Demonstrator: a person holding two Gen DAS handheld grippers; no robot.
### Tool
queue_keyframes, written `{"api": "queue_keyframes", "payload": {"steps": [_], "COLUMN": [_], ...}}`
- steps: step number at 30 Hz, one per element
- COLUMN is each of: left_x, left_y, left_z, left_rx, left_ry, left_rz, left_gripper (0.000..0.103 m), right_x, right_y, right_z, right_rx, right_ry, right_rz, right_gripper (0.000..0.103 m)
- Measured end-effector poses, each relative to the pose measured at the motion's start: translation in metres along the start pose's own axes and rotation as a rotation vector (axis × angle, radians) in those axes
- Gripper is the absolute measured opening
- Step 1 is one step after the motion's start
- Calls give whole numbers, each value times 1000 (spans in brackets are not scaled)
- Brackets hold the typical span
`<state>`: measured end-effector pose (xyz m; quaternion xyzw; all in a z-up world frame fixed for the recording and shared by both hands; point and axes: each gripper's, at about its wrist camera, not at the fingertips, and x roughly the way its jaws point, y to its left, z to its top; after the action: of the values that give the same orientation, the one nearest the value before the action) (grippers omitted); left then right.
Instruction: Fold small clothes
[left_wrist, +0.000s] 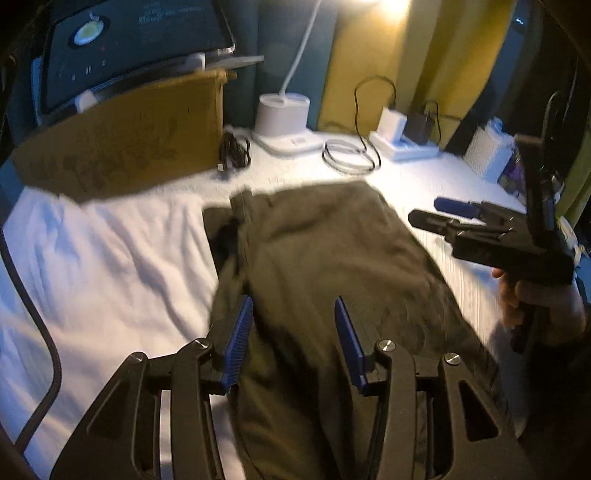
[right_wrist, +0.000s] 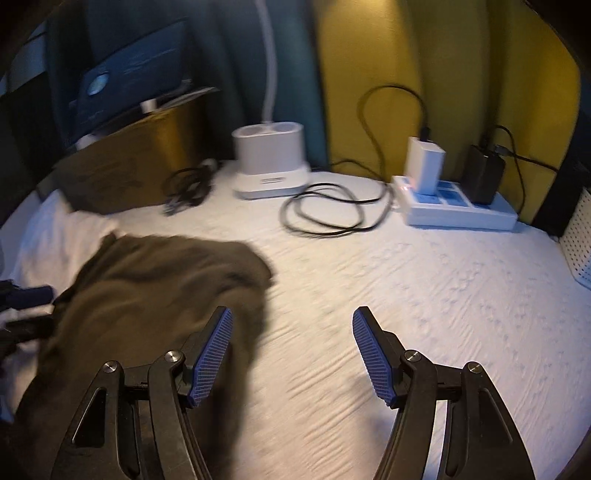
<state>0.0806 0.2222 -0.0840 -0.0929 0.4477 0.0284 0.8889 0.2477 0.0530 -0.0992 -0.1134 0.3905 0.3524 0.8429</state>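
An olive-brown garment (left_wrist: 332, 258) lies crumpled lengthwise on the white sheet (left_wrist: 110, 258). My left gripper (left_wrist: 293, 326) hovers over its near part, open, and no cloth is pinched between its blue pads (left_wrist: 240, 332). In the right wrist view the garment (right_wrist: 159, 288) lies at the left. My right gripper (right_wrist: 291, 336) stands open beside its right edge, above bare sheet (right_wrist: 406, 288). Its left pad (right_wrist: 214, 350) overlaps the cloth's edge in the picture. The right gripper (left_wrist: 436, 216), held by a hand (left_wrist: 532, 299), also shows at the right of the left wrist view, beside the garment.
Along the back stand a white lamp base (right_wrist: 271, 162), coiled black cables (right_wrist: 325, 210) and a white power strip (right_wrist: 458, 206) with chargers. A brown padded envelope (left_wrist: 122, 147) and a dark screen (left_wrist: 129, 44) lean at the back left. A white perforated box (right_wrist: 580, 243) is at the right edge.
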Motion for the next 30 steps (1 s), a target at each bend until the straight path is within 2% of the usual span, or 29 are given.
{"api": "queue_keyframes", "payload": {"steps": [5,9,14,20,22,23,24,30], "left_x": [10,3,-3,-21,-28,-30,-32,-29], "left_y": [4,-2,-3,-9,-14,-15,-17,-21], "left_z": [-26,-37,-41,-47,-53,-55,-59,-81], "left_rx": [-22,18,14,-27,-31,-33,-41,-64], "left_ry": [51,22,14,-23,-36,-37,-39,2], "left_rz": [57,95,116,77,70,65,53,62], "left_gripper": [46,46,46,46,51,58,60,60], "right_x": [-5,-6,-15,-36,-45,-48,-51,-59], "right_y": [24,27,19,17,24,28,32,50], "right_z": [-19,-38,-52,-60,-62,-63,-65,-79], "right_rx": [-49,-57,-38,-14,-30,-40,-49,-83], "right_ry": [18,37,32,1,-14,-18,-20,-9], "right_rz": [22,3,-35,-26,-15,-10,-2,23], "right_gripper": [68,68,68,69,70,70,70,70]}}
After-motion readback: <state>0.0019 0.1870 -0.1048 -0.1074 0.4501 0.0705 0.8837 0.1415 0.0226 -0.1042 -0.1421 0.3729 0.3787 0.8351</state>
